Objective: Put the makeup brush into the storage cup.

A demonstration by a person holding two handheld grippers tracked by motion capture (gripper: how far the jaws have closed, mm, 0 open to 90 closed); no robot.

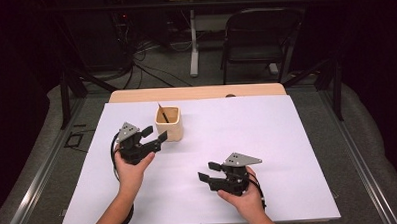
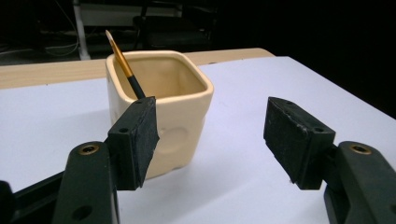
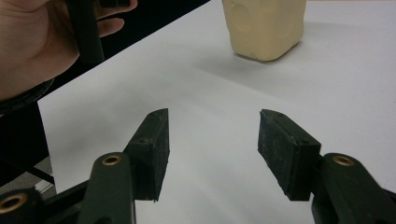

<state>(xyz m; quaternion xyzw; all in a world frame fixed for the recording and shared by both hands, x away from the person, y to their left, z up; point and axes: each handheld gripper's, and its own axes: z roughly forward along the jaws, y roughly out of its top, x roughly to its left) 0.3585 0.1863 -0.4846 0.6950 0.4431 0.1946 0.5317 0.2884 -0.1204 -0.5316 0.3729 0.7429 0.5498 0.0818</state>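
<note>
From above, a cream square cup [image 1: 168,122] stands on the white sheet [image 1: 267,139] that covers the table, towards the far left part of it. A thin brush [image 1: 162,113] leans inside the cup, its tip poking above the rim at the cup's left side. The left gripper [image 1: 154,134], held in the person's left hand [image 1: 130,167], sits just beside the cup on its near left, jaws spread wide and pointing at it; one jaw tip looks very close to the cup's front wall, though I cannot tell if it touches. The right gripper [image 1: 208,171] is held in the right hand [image 1: 245,200] well apart from the cup, low on the sheet, its jaws also spread and aimed left.

In the left gripper view, the cup [image 2: 177,116] is right ahead, slightly left of the gap between the wide-open jaws. The brush [image 2: 125,65] has a gold ferrule and dark handle, slanting down into the cup at its left corner. Nothing is gripped.

In the right gripper view, the jaws stand wide with only bare sheet [image 3: 210,93] between them. The cup [image 3: 264,28] is far ahead to the upper right, and the left hand [image 3: 37,42] shows at upper left.
</note>
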